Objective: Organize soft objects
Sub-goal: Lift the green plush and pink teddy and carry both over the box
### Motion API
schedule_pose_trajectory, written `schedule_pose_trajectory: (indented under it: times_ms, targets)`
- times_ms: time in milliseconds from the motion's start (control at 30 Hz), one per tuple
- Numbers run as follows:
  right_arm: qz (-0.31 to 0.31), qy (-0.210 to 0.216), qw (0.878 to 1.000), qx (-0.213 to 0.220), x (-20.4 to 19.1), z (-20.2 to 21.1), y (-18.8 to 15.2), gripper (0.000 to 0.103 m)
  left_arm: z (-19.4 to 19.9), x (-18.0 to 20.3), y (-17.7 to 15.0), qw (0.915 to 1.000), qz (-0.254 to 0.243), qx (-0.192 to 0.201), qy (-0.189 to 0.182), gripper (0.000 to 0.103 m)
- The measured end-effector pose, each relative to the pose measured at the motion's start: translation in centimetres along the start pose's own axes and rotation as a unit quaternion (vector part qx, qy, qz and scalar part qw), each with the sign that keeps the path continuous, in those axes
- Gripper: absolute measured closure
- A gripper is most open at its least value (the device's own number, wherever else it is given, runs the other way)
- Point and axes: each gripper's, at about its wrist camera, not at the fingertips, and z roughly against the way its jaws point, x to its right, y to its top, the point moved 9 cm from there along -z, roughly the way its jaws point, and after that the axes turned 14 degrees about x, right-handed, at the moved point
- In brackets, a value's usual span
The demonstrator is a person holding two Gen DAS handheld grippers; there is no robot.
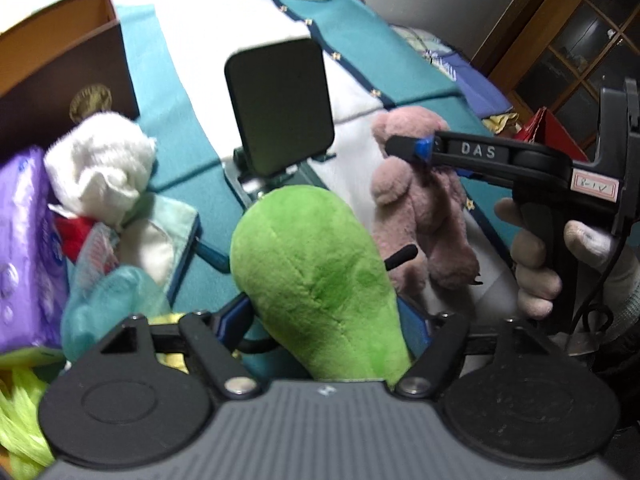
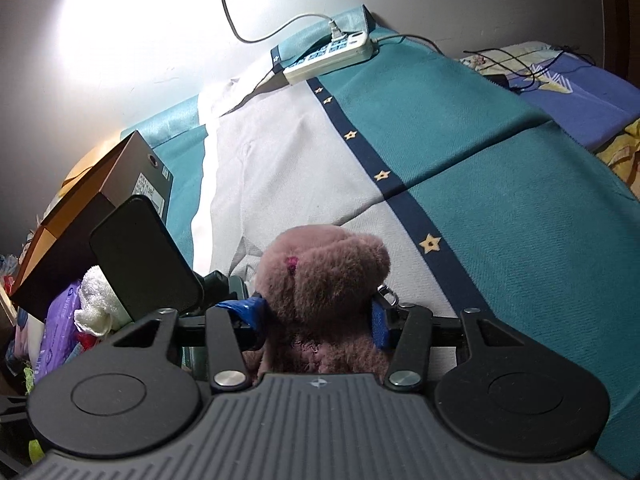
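Note:
My left gripper (image 1: 320,320) is shut on a green plush toy (image 1: 316,280), which stands up between its blue pads and fills the middle of the left wrist view. My right gripper (image 2: 318,322) is shut on a pink teddy bear (image 2: 324,280), pinched at the neck. In the left wrist view the bear (image 1: 416,200) hangs upright from the right gripper (image 1: 412,150), just right of the green plush and above the bed cover. A gloved hand (image 1: 536,264) holds the right gripper's handle.
A black phone on a stand (image 1: 280,108) rises behind the green plush. A white towel (image 1: 100,160), purple tissue pack (image 1: 24,248) and other soft items pile at left by a brown box (image 1: 60,68). A power strip (image 2: 332,56) lies at the far edge of the teal and white cover (image 2: 500,184).

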Motion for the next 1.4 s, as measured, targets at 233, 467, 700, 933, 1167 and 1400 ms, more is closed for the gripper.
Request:
schedule_pose_trajectory:
  times_ms: [233,467,700,933,1167,1400]
  targets:
    - [-0.022,0.009,0.999,0.036,0.8,2.1,3.1,0.070,4.2,0.7,3.2,0.9968,-0.032,0.073,-0.010,0.029]
    - [-0.031,0.042,0.996,0.077,-1.8,4.3,7.5,0.070,9.6,-1.5,7.7,0.9884,-0.019,0.151,-0.005,0.029]
    - [-0.020,0.095,0.987,0.126,-8.3,5.7,12.3,0.070,15.5,-8.3,13.4,0.9737,-0.027,0.221,0.047,0.029]
    - [0.008,0.153,0.977,0.147,-16.7,5.0,17.1,0.070,19.8,-16.1,19.0,0.9566,-0.049,0.262,0.119,0.029]
    - [0.069,0.195,0.966,0.154,-26.0,2.3,20.9,0.070,20.3,-23.2,22.2,0.9463,-0.069,0.258,0.182,0.028]
    - [0.135,0.207,0.964,0.095,-33.0,-4.1,18.6,0.070,16.4,-28.6,21.3,0.9551,-0.061,0.213,0.197,0.028]
